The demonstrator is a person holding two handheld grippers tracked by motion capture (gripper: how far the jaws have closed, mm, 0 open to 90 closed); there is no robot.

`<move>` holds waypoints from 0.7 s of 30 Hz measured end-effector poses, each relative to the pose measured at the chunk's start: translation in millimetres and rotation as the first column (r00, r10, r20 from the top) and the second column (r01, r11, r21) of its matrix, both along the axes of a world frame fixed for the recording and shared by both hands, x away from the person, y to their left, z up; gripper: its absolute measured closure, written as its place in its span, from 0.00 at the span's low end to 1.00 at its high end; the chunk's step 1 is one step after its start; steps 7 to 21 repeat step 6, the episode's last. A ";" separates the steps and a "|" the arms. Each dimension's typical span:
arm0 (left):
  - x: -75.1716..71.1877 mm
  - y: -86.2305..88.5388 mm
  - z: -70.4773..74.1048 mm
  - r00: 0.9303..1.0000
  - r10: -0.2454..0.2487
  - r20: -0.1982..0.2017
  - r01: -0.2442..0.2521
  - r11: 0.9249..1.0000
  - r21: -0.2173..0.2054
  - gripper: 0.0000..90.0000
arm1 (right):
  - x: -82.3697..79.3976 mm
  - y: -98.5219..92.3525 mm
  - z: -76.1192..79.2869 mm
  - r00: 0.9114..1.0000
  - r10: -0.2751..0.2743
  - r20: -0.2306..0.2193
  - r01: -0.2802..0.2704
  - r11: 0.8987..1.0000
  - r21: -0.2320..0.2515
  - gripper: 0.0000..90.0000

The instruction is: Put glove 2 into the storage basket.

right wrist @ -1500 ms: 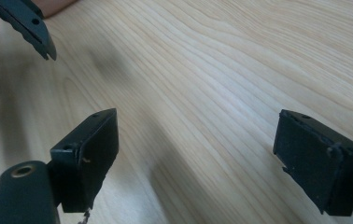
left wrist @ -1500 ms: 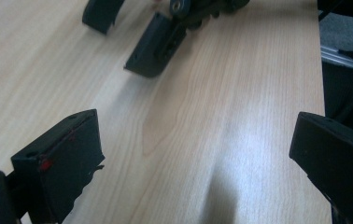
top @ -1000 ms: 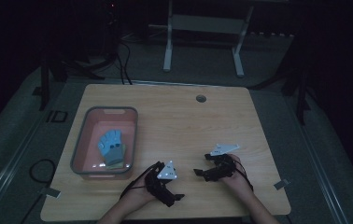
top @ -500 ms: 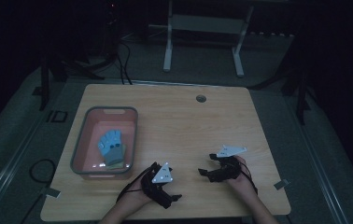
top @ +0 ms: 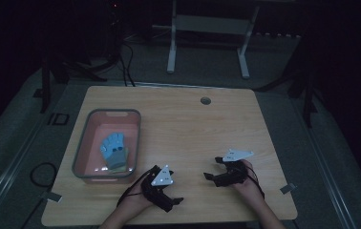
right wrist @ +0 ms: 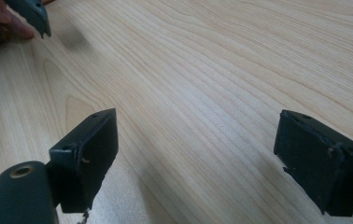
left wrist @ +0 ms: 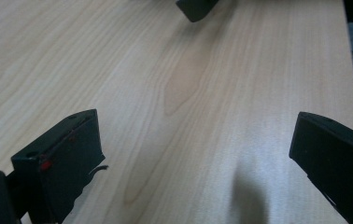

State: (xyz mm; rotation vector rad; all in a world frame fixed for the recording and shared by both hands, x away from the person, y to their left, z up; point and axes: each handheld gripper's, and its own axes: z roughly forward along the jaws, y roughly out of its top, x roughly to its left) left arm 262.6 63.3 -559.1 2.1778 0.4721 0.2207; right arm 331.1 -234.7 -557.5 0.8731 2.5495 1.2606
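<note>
Pale wood grain runs under both tools: the light wooden tabletop [top: 183,124] is bare across its middle and right side. Near its left edge sits a shallow pink plastic bin with a grey rim [top: 84,148], and inside it lies a blue fabric glove [top: 112,149] on top of something greenish that is too dim to make out.

The left hand-held gripper [top: 169,200] rests low near the front edge, just right of the bin's front corner, its jaws spread wide with nothing but wood between them in the left gripper view [left wrist: 193,154]. The right hand-held gripper [top: 214,169] sits toward the front right, pointing leftward, jaws likewise parted and empty [right wrist: 195,154].

Judging from this, the glove already lies in the bin and neither tool carries anything. No other loose item shows on the tabletop, so the putting-away looks finished, or nearly so, with both hands parked near the front edge.
</note>
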 end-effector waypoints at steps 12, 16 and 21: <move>-0.1 -0.4 -0.3 1.000 -0.003 -0.001 0.003 1.000 0.005 0.03 | -0.3 -0.5 0.3 1.000 0.005 0.005 -0.005 1.000 0.004 0.15; -0.1 -0.4 -0.3 1.000 -0.003 -0.001 0.003 1.000 0.005 0.03 | -0.3 -0.5 0.3 1.000 0.005 0.005 -0.005 1.000 0.004 0.15; -0.1 -0.4 -0.3 1.000 -0.003 -0.001 0.003 1.000 0.005 0.03 | -0.3 -0.5 0.3 1.000 0.005 0.005 -0.005 1.000 0.004 0.15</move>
